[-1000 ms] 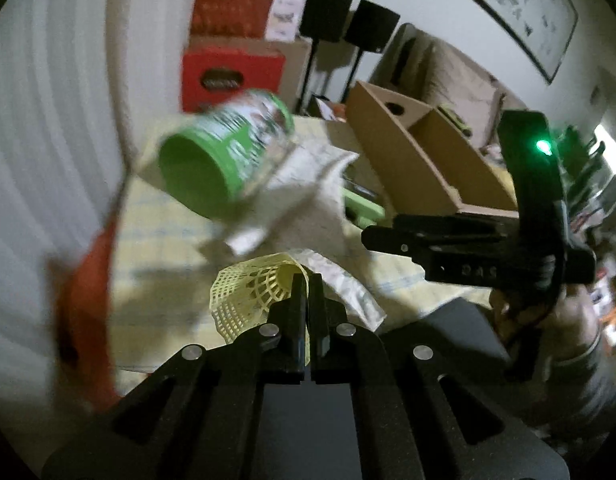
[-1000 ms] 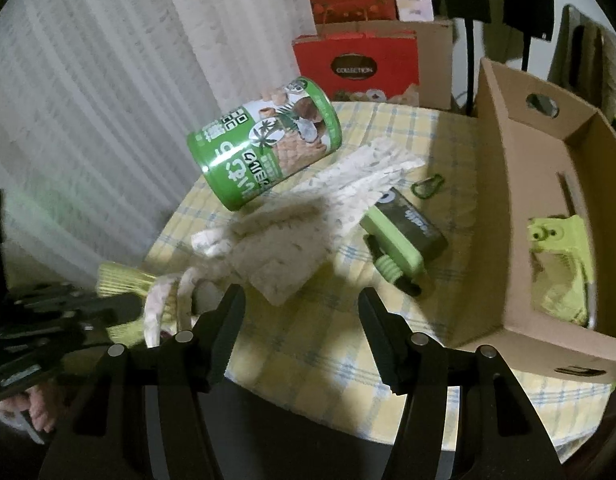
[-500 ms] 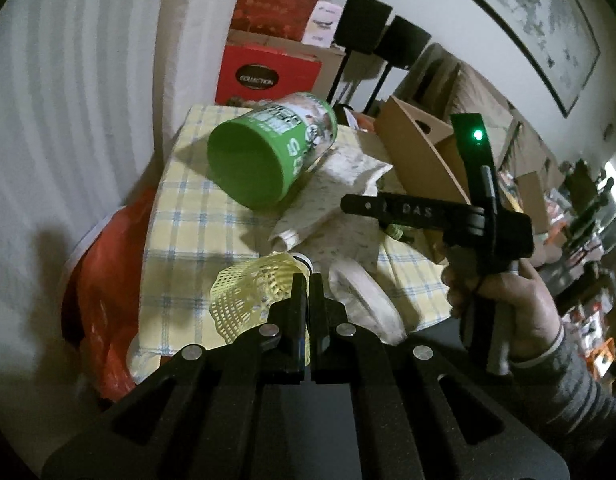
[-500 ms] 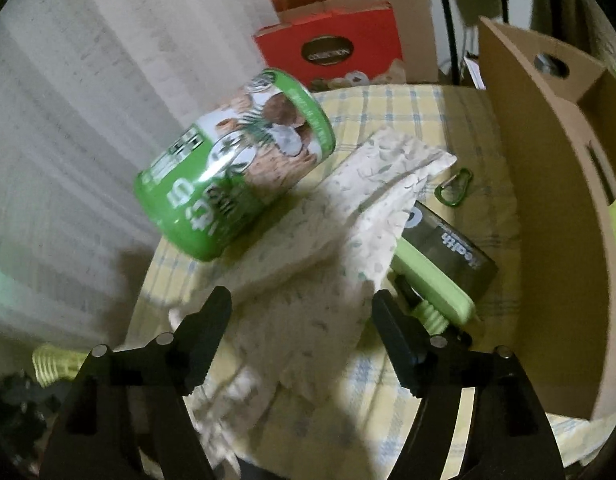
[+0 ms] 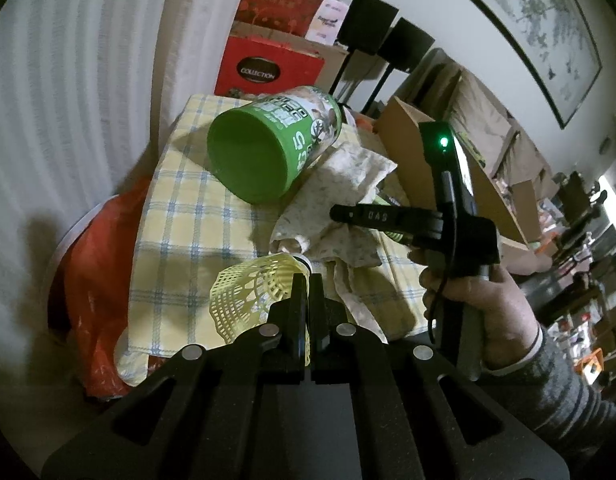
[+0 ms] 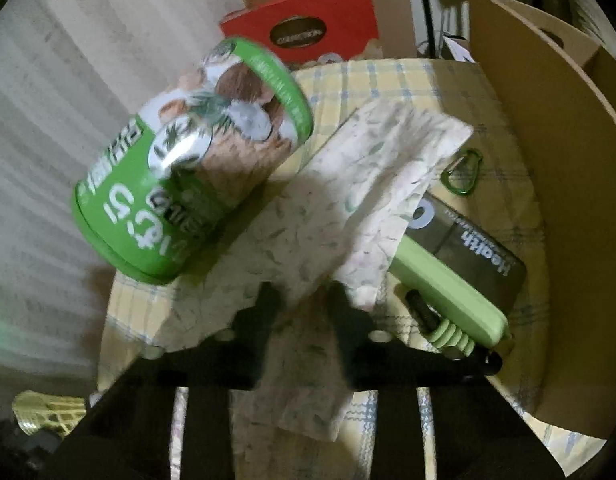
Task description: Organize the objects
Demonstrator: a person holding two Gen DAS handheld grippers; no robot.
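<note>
Two grippers work over a table with a checked yellow cloth (image 5: pixel 187 216). The left gripper (image 5: pixel 306 286) is clamped tight on a yellow shuttlecock (image 5: pixel 251 296) at the near table edge. The right gripper (image 6: pixel 301 300) points steeply down, its jaws closing around a leaf-print cloth (image 6: pixel 348 184) that lies between a tipped green can (image 6: pixel 187 168) and a green-edged case (image 6: pixel 460 280). For a sound pinch, the jaws should gather one fold only and stay clear of the can. A cardboard box (image 6: pixel 548 120) stands at the right.
</note>
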